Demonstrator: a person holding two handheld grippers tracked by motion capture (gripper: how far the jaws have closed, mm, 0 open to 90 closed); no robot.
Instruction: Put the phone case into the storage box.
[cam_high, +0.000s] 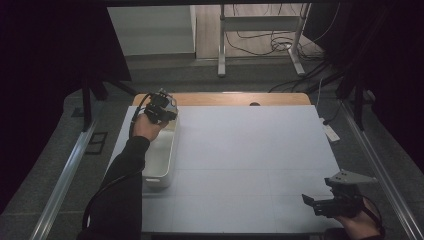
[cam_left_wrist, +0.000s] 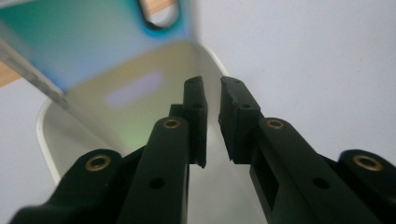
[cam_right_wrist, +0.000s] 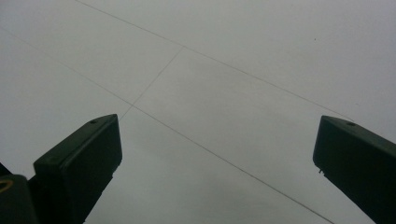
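- The left gripper (cam_high: 161, 107) hovers over the far end of the white tray (cam_high: 161, 159) at the counter's (cam_high: 250, 150) left side.
- In the left gripper view, its jaws stand slightly apart with nothing between them, and a blue-green card (cam_left_wrist: 93, 42) leans inside the tray (cam_left_wrist: 44, 135).
- The right gripper (cam_right_wrist: 217, 154) is wide open, holding nothing, above the bare counter.

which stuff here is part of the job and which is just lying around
In the job:
- white tray
- shiny blue-green plate tilted in it
- left gripper, above the tray

Lying about:
- right gripper, idle over bare table
- cables on floor
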